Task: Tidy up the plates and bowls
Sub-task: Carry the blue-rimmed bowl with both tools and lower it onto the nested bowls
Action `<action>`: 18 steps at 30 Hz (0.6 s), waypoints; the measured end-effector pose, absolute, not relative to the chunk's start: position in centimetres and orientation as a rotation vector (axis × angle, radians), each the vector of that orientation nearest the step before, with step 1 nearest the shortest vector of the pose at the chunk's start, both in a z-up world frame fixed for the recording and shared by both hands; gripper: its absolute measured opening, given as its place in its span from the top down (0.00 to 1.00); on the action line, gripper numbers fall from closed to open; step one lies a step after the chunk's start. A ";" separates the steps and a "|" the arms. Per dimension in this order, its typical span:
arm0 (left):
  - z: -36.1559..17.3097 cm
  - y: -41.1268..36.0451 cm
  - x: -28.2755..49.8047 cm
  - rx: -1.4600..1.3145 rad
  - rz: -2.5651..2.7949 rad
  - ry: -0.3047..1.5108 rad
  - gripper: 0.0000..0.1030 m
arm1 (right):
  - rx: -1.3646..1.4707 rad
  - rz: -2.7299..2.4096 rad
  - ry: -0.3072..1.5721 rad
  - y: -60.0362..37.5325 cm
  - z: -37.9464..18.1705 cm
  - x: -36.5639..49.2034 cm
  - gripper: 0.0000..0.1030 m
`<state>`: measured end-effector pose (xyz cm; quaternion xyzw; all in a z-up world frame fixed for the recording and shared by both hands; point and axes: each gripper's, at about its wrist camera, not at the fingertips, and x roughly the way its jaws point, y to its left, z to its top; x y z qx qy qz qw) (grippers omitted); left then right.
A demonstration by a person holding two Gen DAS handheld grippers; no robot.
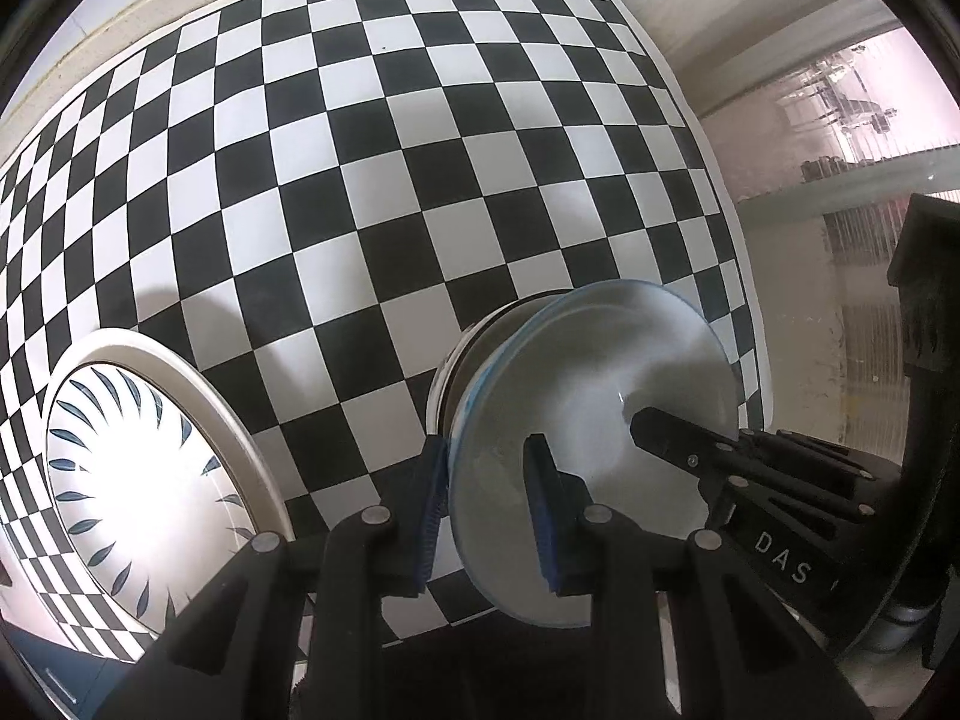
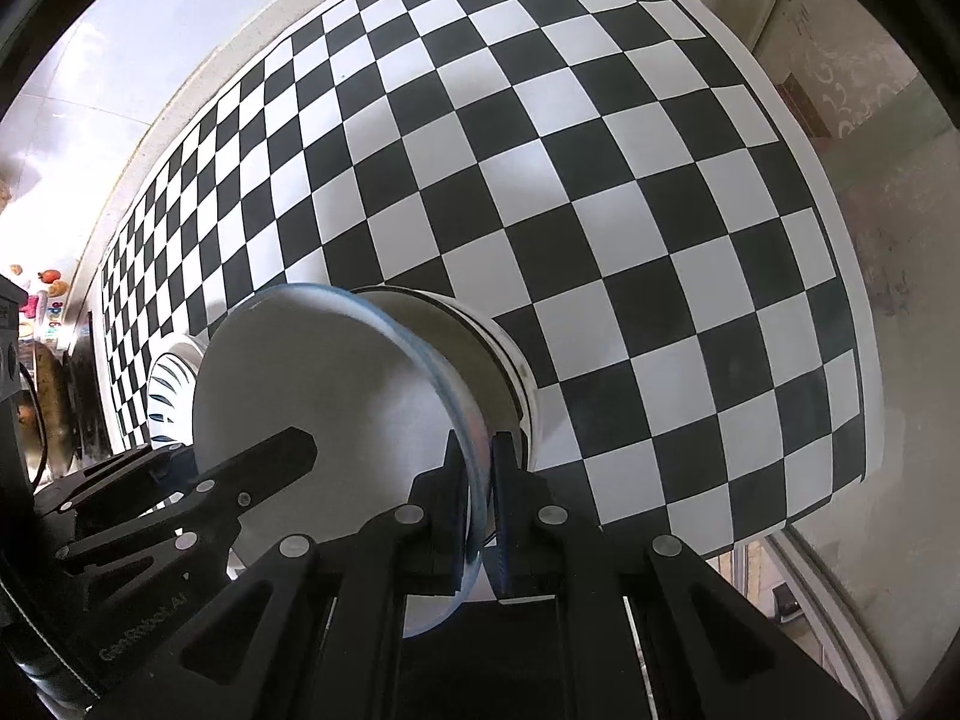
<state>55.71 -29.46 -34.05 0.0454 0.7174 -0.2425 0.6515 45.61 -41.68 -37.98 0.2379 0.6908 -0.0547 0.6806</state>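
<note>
A white bowl with a pale blue rim (image 1: 600,396) sits just above or inside a second bowl with a dark rim (image 1: 480,348) on the checkered mat. My left gripper (image 1: 489,480) straddles its near rim, one blue pad outside and one inside, with a gap left at the rim. My right gripper (image 2: 477,480) is shut on the opposite rim of the same bowl (image 2: 336,384), over the lower bowl (image 2: 480,348). A large plate with blue leaf marks (image 1: 150,468) lies to the left, also seen in the right wrist view (image 2: 171,384).
The black and white checkered mat (image 1: 420,180) covers the table and stretches far beyond the bowls (image 2: 600,210). The table's right edge and a floor drop lie past the mat (image 2: 870,360). Shelves and clutter stand at the far left (image 2: 36,360).
</note>
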 end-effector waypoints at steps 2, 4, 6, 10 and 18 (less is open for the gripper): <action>-34.2 -29.6 55.7 0.105 -0.548 1.630 0.77 | 0.526 -0.123 1.556 -41.6 -38.1 45.6 0.92; -34.3 -29.8 55.7 0.112 -0.544 1.628 0.77 | 0.526 -0.123 1.557 -41.4 -38.3 45.8 0.92; -34.4 -29.8 55.7 0.117 -0.540 1.628 0.77 | 0.522 -0.122 1.560 -41.4 -38.4 45.7 0.92; -34.5 -29.7 55.8 0.109 -0.536 1.633 0.77 | 0.508 -0.121 1.568 -41.2 -38.5 45.8 0.92; -34.5 -29.5 55.9 0.095 -0.523 1.640 0.77 | 0.512 -0.118 1.583 -41.1 -38.5 46.3 0.89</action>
